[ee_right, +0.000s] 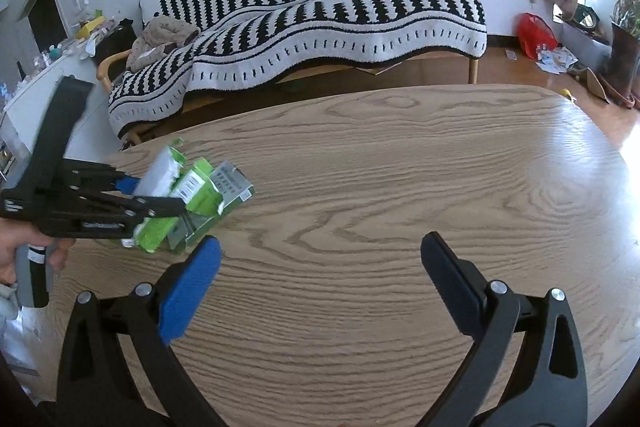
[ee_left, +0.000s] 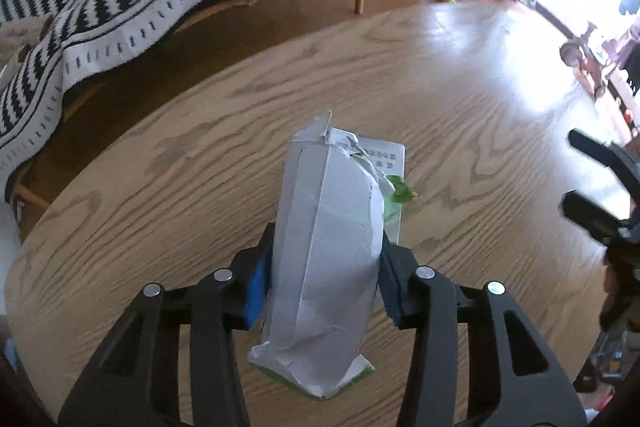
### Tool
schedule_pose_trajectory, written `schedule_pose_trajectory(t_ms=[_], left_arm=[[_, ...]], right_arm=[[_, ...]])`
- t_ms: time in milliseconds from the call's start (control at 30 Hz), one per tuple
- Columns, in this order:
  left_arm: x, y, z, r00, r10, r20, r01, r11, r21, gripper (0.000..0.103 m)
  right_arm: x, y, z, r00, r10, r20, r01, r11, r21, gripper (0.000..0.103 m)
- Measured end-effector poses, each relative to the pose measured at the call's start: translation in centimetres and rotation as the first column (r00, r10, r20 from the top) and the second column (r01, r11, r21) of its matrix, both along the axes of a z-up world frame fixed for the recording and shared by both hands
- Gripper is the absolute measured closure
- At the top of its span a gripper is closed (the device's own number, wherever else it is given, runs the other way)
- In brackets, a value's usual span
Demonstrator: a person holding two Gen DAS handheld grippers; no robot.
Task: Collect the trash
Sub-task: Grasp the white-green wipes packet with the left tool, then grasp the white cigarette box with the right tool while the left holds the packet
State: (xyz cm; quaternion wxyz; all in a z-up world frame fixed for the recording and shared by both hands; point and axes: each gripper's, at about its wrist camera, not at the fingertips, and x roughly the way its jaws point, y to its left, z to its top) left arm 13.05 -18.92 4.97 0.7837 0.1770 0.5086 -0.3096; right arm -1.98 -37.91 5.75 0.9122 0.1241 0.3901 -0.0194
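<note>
My left gripper [ee_left: 326, 259] is shut on a crumpled white and green carton [ee_left: 332, 247], pinched between its blue pads and held over the wooden table [ee_left: 160, 187]. In the right wrist view the same left gripper [ee_right: 160, 195] holds the green carton [ee_right: 188, 199] at the table's left side. My right gripper [ee_right: 320, 259] is open and empty above the table's near middle [ee_right: 360, 187]. Its black fingers [ee_left: 592, 179] show at the right edge of the left wrist view.
A sofa with a black and white striped blanket [ee_right: 320, 27] stands behind the table. A red bag [ee_right: 534, 35] and scattered papers [ee_right: 556, 61] lie on the floor at the back right, near a plant pot [ee_right: 624, 63]. A cluttered white cabinet [ee_right: 52, 67] stands at the left.
</note>
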Motion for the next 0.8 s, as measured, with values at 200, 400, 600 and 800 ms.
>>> schedule_pose_trajectory(t_ms=[200, 400, 600, 800], left_arm=[[0.4, 3.5, 1.3, 0.997, 0.07, 0.022, -0.07, 0.998, 0.006, 0.059], [1.0, 7.9, 0.5, 0.989, 0.145, 0.009, -0.146, 0.989, 0.036, 0.059], [1.0, 10.8, -0.5, 0.982, 0.19, -0.017, -0.189, 0.982, 0.027, 0.059], [1.1, 12.3, -1.2, 0.973, 0.228, -0.023, -0.228, 0.974, 0.001, 0.059]], right_arm=[[2.6, 2.6, -0.9, 0.999, -0.007, -0.032, 0.008, 0.999, 0.038, 0.006], [6.4, 6.9, -1.7, 0.997, -0.021, -0.077, 0.021, 1.0, -0.001, 0.006], [11.0, 11.6, -2.4, 0.989, -0.083, -0.124, 0.075, 0.995, -0.067, 0.006], [13.6, 14.8, -4.2, 0.961, -0.189, -0.201, 0.138, 0.96, -0.242, 0.006]])
